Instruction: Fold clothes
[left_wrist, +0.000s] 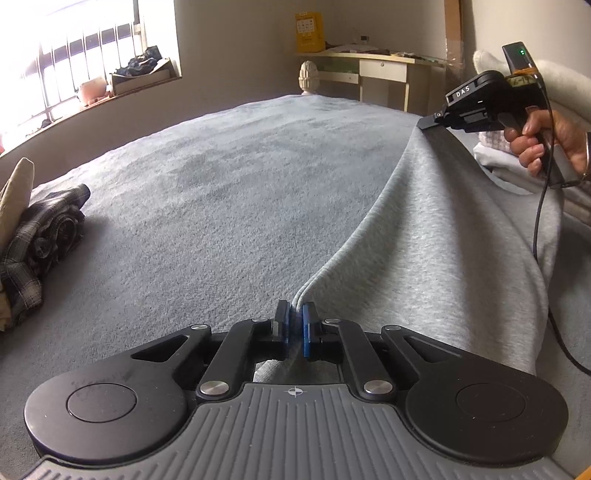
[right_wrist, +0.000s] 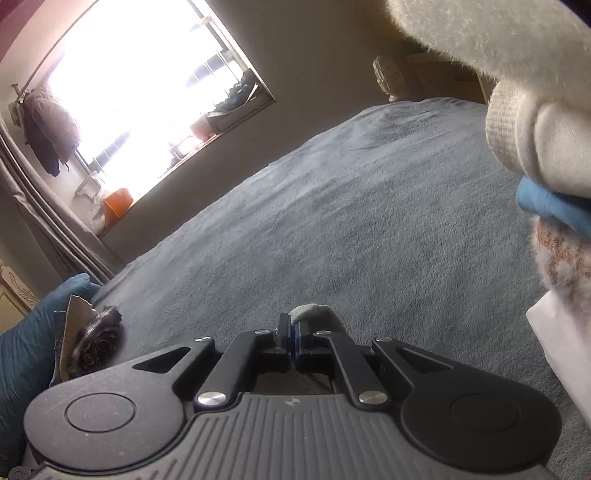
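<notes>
Grey sweatshirt (left_wrist: 424, 240) hangs stretched between both grippers above the bed (left_wrist: 221, 184), likely held taut to lay flat. Left gripper (left_wrist: 294, 325): jaws clenched on a folded edge. Right gripper (left_wrist: 430, 123): jaws clamped on the far corner. Open bed ahead of both jaws; plaid pile (left_wrist: 40, 236) lies well left.
</notes>
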